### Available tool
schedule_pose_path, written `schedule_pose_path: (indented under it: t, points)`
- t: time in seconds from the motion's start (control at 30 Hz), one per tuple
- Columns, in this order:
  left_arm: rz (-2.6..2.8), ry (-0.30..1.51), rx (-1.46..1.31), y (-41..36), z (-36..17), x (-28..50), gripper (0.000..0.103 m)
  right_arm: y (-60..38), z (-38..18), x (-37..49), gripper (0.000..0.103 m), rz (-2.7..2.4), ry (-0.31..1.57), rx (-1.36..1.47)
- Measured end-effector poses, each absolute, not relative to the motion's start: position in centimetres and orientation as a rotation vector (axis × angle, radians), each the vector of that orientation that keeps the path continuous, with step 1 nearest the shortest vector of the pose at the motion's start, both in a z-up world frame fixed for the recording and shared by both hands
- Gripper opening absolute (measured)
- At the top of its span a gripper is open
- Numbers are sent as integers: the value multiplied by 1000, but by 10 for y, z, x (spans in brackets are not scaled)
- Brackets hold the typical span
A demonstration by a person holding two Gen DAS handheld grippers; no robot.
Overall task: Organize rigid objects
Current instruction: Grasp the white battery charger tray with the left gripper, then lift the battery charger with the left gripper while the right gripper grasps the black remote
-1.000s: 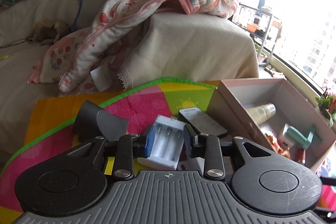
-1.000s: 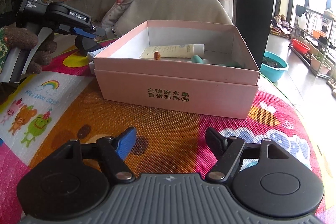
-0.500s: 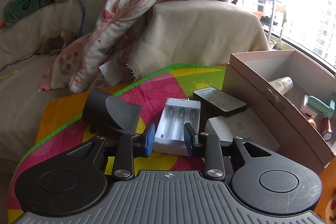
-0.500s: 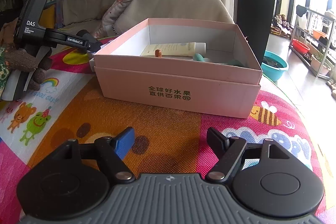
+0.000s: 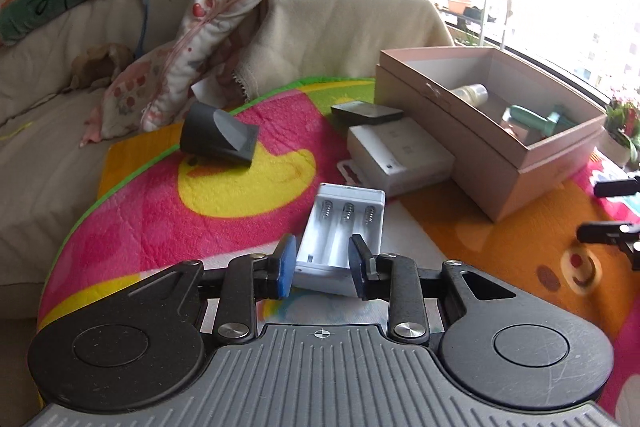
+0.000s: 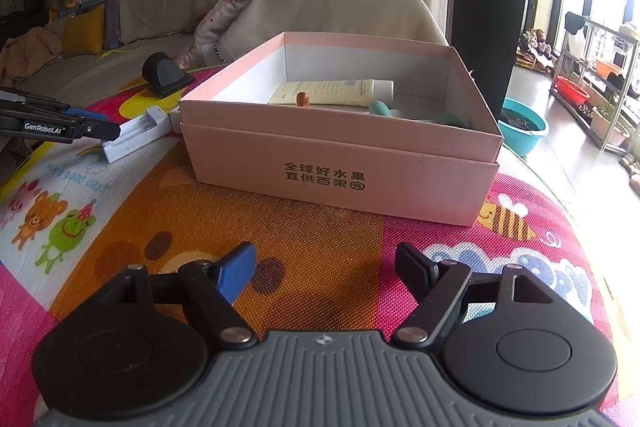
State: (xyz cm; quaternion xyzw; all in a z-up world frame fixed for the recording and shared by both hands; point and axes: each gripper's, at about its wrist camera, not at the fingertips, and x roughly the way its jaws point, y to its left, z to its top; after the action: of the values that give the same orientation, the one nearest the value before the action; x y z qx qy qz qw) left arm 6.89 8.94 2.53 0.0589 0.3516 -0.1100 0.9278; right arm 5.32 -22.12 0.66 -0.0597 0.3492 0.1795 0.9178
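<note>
We have the left tongs point(image 5: 322, 267) clamped on the near end of the white battery holder point(image 5: 340, 235), blue pad on one side wall, black pad on the other, three empty spring slots facing up. The holder sits tilted over the colourful play mat point(image 5: 240, 195), just short of the white box point(image 5: 400, 157) and the black remote point(image 5: 366, 113) lying on it. Beside those stands the pink box point(image 6: 340, 163), open, holding a cream tube point(image 6: 332, 93), a small brown bead point(image 6: 303, 99) and a green item point(image 5: 536, 115). A grey nozzle point(image 5: 218, 137) rests farther back on the mat. Our right tongs point(image 6: 325, 269) hang wide and empty in front of the pink box.
</note>
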Motion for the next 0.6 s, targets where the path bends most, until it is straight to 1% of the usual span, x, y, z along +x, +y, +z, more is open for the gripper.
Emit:
schedule_pose_path:
  t: [0.03,0.1,0.17,0.3,0.5,0.6]
  points:
    - [-237,721,139,86,25,65,35,-221,6,53,78,369,719,-126]
    - [-263,720,200,76,24,59,41,-220,6,53,78,367,719,-128]
    - [-275,718,231,69,25,56,41,-220,7,54,78,365,719,-129]
    - [-332,702,204,59,30,48,41,-220,7,54,79,359,719,-127]
    - [-374,728,307,31,23,39,41,-221,7,54,79,360,719,-127]
    - [-396,742,267,29,18,44,40,-221,7,54,79,360,719,-127]
